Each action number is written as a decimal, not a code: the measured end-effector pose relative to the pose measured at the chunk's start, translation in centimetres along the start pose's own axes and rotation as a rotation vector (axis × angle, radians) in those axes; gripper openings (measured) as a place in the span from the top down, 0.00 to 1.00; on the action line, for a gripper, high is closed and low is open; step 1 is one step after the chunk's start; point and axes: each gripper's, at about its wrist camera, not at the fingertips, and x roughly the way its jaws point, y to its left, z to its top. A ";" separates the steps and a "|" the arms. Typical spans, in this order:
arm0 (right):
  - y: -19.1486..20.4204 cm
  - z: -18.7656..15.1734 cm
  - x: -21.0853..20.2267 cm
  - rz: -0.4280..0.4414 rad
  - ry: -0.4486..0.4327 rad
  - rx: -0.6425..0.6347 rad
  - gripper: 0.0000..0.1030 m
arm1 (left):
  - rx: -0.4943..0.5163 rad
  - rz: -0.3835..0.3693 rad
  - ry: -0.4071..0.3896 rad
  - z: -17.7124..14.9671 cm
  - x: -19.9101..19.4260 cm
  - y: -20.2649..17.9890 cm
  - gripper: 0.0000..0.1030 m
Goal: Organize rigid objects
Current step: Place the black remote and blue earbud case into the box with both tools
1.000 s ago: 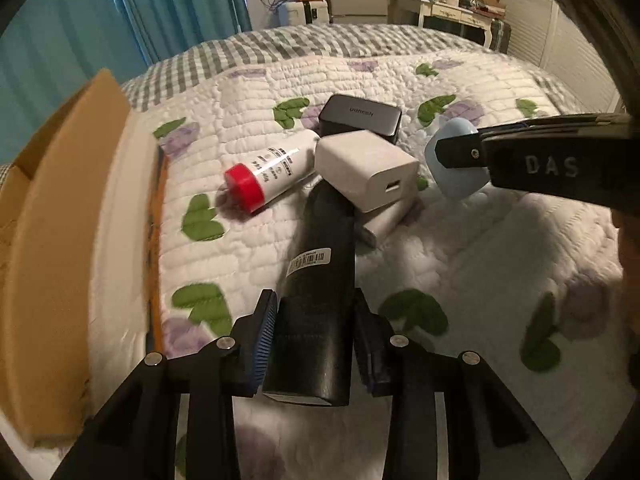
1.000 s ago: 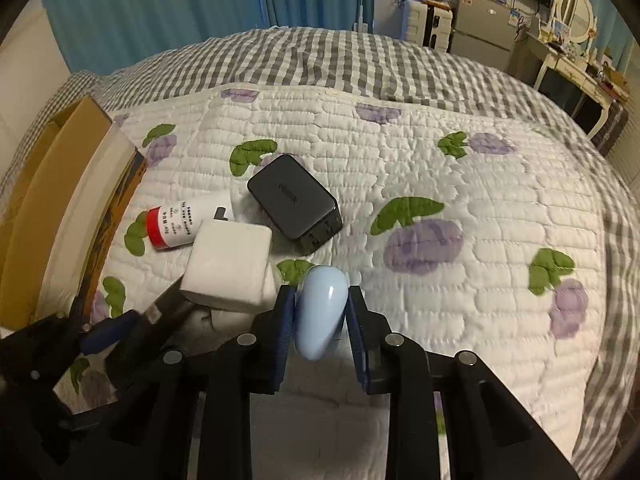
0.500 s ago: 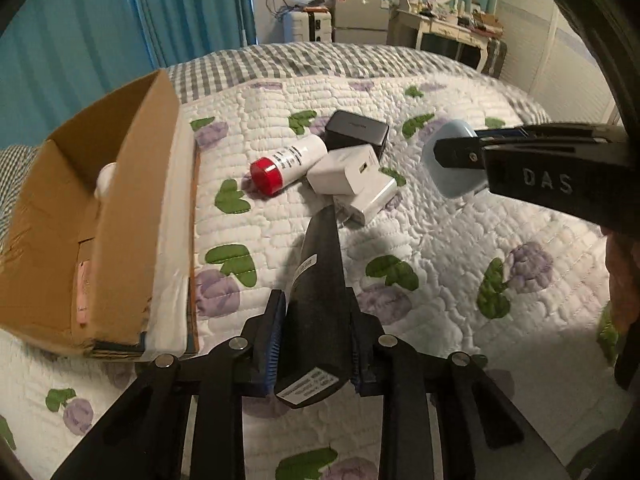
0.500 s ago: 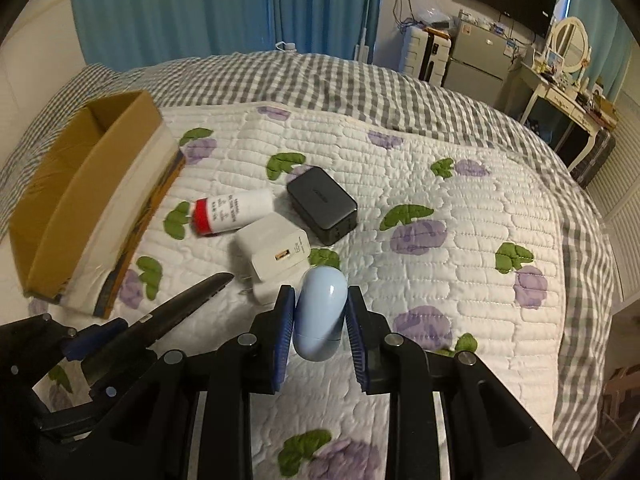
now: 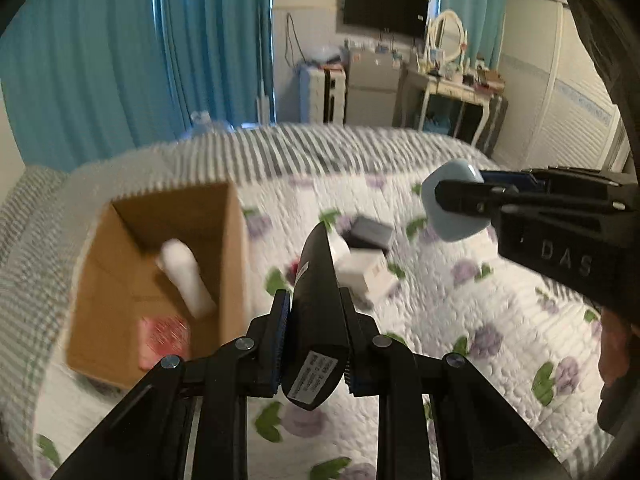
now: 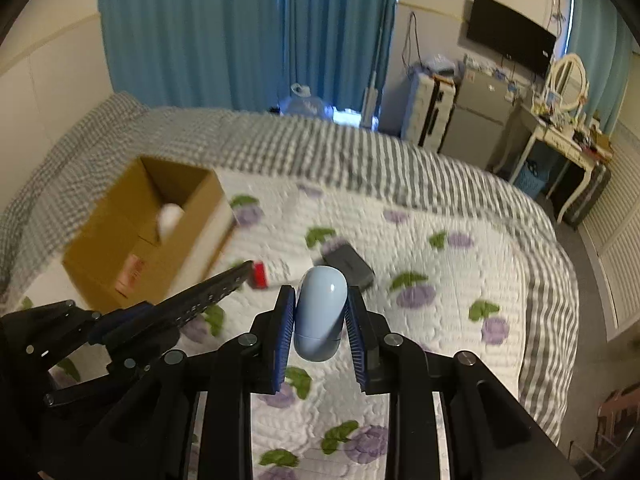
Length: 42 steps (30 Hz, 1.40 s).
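Quilted bed under both tools. Left gripper pinches a long black object, jaws tight on its sides; right gripper clamps a pale blue capsule-shaped case. Both are held off the quilt, near the cardboard box. Inside the box: a white bottle and a red pack. Beside the box on the quilt remain a red-capped tube, a white charger and a dark charger. Judged roughly halfway.

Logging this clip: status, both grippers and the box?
Left gripper shut on black remote. Right gripper shut on blue case. Cardboard box open; path looks clear.
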 end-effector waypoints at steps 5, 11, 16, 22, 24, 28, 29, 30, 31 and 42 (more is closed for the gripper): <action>2.8 3.3 -2.3 0.021 -0.062 -0.036 0.76 | -0.010 0.043 -0.073 2.4 -2.8 3.3 0.81; 7.4 6.7 -2.4 0.062 -0.100 -0.086 0.76 | -0.046 0.092 -0.105 3.2 -3.5 8.0 0.81; 11.2 8.1 0.0 0.103 -0.087 -0.120 0.76 | -0.086 0.119 -0.086 1.7 -2.1 11.6 0.81; 15.0 7.9 5.4 0.120 -0.023 -0.154 0.76 | -0.132 0.140 -0.025 -0.8 1.6 14.8 0.81; 15.6 7.6 6.9 0.119 -0.005 -0.161 0.76 | -0.141 0.137 -0.005 -1.5 2.8 15.5 0.81; 16.8 7.2 10.1 0.109 0.031 -0.183 0.76 | -0.141 0.134 0.020 -2.5 4.8 16.2 0.81; 17.0 7.1 10.9 0.103 0.039 -0.191 0.76 | -0.143 0.135 0.022 -2.7 5.1 16.2 0.81; 17.2 7.0 11.6 0.096 0.045 -0.198 0.76 | -0.146 0.134 0.027 -2.9 5.4 16.3 0.81; 17.3 6.9 12.1 0.090 0.051 -0.206 0.76 | -0.145 0.133 0.032 -3.1 5.8 16.3 0.81; 17.9 5.5 14.8 0.135 0.088 -0.211 0.75 | -0.130 0.152 0.056 -3.7 6.1 15.7 0.78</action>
